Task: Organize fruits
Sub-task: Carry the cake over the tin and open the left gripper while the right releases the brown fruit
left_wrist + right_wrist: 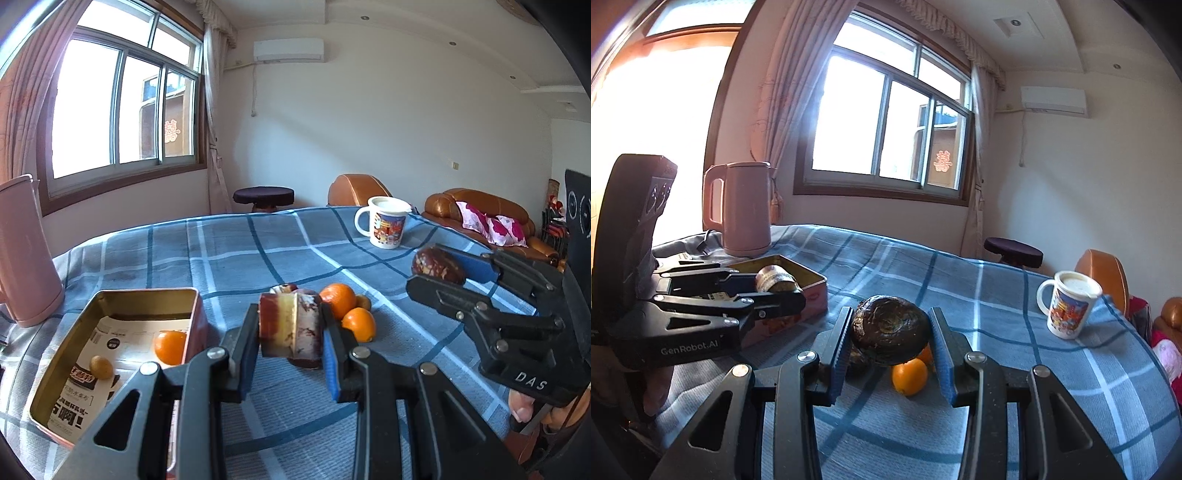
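Note:
My left gripper (290, 326) is shut on a cut fruit piece (280, 321) with red-brown skin and pale yellow flesh. It hangs just right of the open tin box (147, 292). In the tin lie a small orange (170, 347) and an olive-brown fruit (101, 367). My right gripper (890, 326) is shut on a dark wrinkled round fruit (890, 334), held above the cloth. Below it lie an orange (909, 376) and another dark fruit (857, 361). The left gripper (777, 286) with its piece shows over the tin (817, 276).
A blue checked cloth (240, 258) covers the table. A pink kettle (742, 210) stands behind the tin at the back left. A printed mug (1067, 306) stands at the far right near the table's edge. Two oranges (338, 299) lie beside the tin.

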A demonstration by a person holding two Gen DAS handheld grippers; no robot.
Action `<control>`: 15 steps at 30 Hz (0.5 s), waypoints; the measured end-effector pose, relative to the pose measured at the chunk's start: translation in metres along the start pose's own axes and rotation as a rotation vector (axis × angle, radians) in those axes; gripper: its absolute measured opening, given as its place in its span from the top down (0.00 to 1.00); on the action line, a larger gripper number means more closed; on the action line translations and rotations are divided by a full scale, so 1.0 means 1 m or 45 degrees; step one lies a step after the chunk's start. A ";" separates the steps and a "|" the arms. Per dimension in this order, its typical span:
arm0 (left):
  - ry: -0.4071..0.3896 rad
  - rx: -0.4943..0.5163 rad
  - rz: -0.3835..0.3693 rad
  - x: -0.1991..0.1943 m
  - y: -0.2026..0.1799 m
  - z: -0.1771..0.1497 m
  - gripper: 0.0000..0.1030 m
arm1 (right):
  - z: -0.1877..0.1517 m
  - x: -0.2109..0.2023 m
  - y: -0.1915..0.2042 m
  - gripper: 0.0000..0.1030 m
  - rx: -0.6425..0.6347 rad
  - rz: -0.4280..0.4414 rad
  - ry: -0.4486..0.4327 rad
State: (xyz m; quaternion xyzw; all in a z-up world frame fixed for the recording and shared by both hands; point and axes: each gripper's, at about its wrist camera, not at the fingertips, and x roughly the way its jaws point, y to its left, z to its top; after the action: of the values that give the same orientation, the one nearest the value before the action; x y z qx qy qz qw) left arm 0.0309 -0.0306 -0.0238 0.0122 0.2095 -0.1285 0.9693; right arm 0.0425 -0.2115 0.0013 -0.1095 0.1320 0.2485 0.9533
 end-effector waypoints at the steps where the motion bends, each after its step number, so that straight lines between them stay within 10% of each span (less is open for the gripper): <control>1: 0.000 -0.006 0.004 -0.001 0.002 0.000 0.69 | 0.002 0.002 0.001 0.59 -0.007 0.006 -0.001; 15: 0.008 -0.091 0.076 -0.005 0.040 -0.001 0.69 | 0.034 0.029 0.033 0.59 -0.107 0.099 -0.003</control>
State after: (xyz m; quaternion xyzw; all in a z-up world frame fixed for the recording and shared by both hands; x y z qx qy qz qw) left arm 0.0368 0.0092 -0.0237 -0.0158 0.2165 -0.0920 0.9718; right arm 0.0574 -0.1614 0.0194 -0.1438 0.1246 0.2909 0.9377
